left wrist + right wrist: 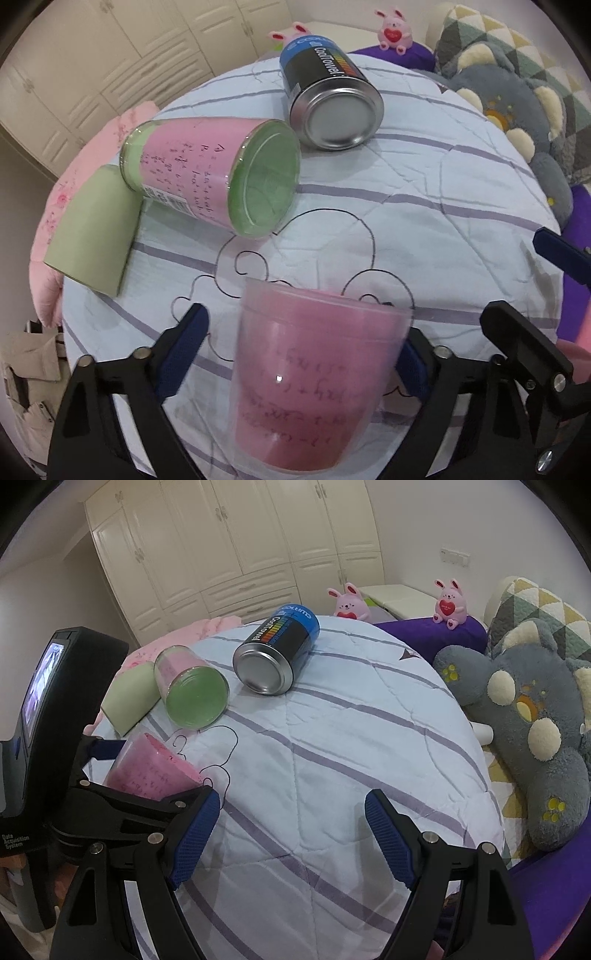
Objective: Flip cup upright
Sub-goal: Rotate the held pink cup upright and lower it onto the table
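A clear plastic cup with a pink paper liner sits between the fingers of my left gripper, tilted, its wider rim toward the far side. The left fingers are spread; the right pad is against the cup wall, while a gap shows between the left pad and the cup. The same cup shows at the left of the right wrist view, by the left gripper's body. My right gripper is open and empty above the striped quilt.
A clear cup with pink and green liner lies on its side beside a green paper sleeve. A blue-black CoolTowel can lies on its side farther back. A grey plush lies at the right; pink bunnies at the back.
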The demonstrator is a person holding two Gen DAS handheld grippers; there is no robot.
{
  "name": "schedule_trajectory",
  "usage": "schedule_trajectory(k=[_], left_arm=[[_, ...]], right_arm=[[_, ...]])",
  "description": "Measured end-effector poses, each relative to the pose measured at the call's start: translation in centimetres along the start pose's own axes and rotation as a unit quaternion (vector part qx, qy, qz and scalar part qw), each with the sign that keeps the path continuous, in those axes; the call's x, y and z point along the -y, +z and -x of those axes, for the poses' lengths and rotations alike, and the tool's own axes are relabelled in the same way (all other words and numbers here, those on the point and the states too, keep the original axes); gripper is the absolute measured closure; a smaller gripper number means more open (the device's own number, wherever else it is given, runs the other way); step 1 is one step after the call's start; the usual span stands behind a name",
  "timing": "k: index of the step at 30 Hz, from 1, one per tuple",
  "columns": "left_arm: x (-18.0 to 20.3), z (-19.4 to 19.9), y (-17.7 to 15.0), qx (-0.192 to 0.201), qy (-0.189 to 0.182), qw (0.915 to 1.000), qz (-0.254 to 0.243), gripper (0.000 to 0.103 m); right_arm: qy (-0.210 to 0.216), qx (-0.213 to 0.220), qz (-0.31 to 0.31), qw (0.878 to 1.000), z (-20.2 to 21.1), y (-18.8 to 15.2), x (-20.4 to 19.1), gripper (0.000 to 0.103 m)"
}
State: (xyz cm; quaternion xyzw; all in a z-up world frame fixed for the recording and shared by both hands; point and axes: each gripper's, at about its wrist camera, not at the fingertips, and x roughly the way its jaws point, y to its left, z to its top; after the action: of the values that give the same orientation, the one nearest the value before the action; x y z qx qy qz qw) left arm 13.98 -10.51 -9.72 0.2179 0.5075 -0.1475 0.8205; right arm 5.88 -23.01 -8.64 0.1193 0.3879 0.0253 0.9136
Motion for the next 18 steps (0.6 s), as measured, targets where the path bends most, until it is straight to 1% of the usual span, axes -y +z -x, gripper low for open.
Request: schedule_trajectory(k=[1, 3, 4, 10, 18], left_arm=[[0.0, 0.0, 0.0, 0.001, -0.003, 1.0000, 0.002, 0.018], [-0.1, 0.2, -0.1, 0.004, -0.011, 0.9999, 0.007, 0.027], [-0.1, 0.3, -0.1, 0.007, -0.017, 0.9998, 0.011, 0.036], [-0.8, 0.9, -0.2, 0.018, -0.023, 0.9990, 0.033, 0.037], [-2.0, 3.1, -0.7, 0.071, -0.026, 0.9952, 0.061, 0.038]], right_arm=[[-0.001, 0.001, 0.000, 1.000, 0.0, 0.0, 0.0, 0.021], [-0.003, 0.002, -0.001, 1.000, 0.2, -0.1, 0.0, 0.021], [-0.004, 0.003, -0.002, 1.000, 0.2, -0.1, 0.0, 0.021], [-0.015, 0.000, 0.012, 1.000, 0.3, -0.2, -0.5, 0.021], [-0.023, -0.002, 0.025, 0.999, 0.0, -0.4, -1.1, 0.021]])
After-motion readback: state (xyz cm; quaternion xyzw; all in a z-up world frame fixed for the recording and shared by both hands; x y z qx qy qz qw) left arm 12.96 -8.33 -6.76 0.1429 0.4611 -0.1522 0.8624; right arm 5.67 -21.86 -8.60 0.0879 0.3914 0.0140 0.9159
